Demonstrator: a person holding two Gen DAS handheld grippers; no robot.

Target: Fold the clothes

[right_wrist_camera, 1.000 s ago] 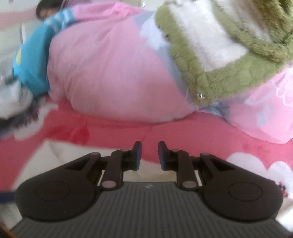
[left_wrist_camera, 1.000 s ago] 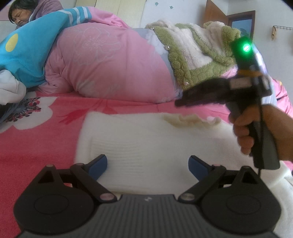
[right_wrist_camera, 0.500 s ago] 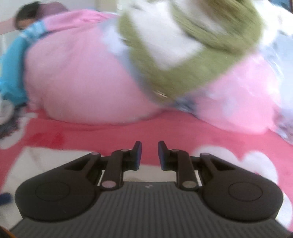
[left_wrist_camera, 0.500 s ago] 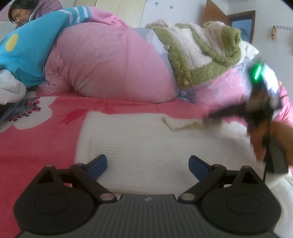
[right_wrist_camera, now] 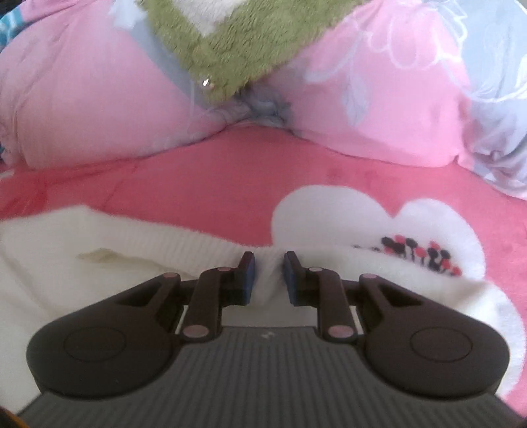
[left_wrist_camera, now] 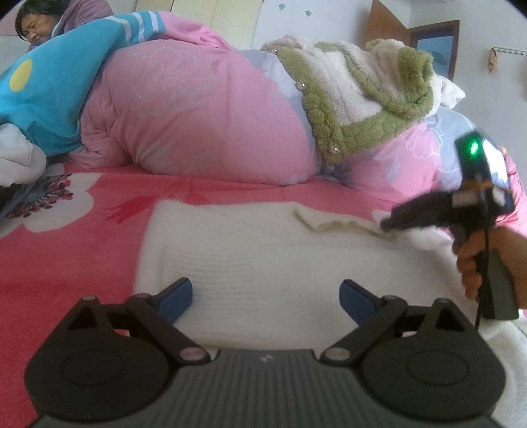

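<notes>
Sweater (left_wrist_camera: 273,250) lies flat and cream-white on the red blanket (left_wrist_camera: 82,263) in front of me, its near part running under both my tools. Left gripper (left_wrist_camera: 266,293) hovers over the ribbed knit with its blue pads spread wide apart, nothing between them, the cloth only showing below the gap. Right gripper (right_wrist_camera: 266,278) sits at the sweater's far edge, where the knit is drawn up into a small ridge; its jaws are drawn in close and that ridge of cloth stands between the pads, which look to press on it from both sides. From the left view I see my right hand (left_wrist_camera: 474,260) wrapped round the tool's handle, a green light on top, the nose down at the rumpled collar part of the sweater.

Beyond the sweater, a big pink quilt (left_wrist_camera: 197,118) is heaped across the bed, close behind the far edge of the knit and leaving only a strip of blanket between. A green fleece jacket (left_wrist_camera: 355,108) with a cream lining is draped over the top of the quilt. At the far left a person lies against the quilt, with a blue pillow (left_wrist_camera: 42,98) in front of them. White flower prints mark the blanket, one just beside the right gripper's tip. A brown door (left_wrist_camera: 388,29) shows behind.
</notes>
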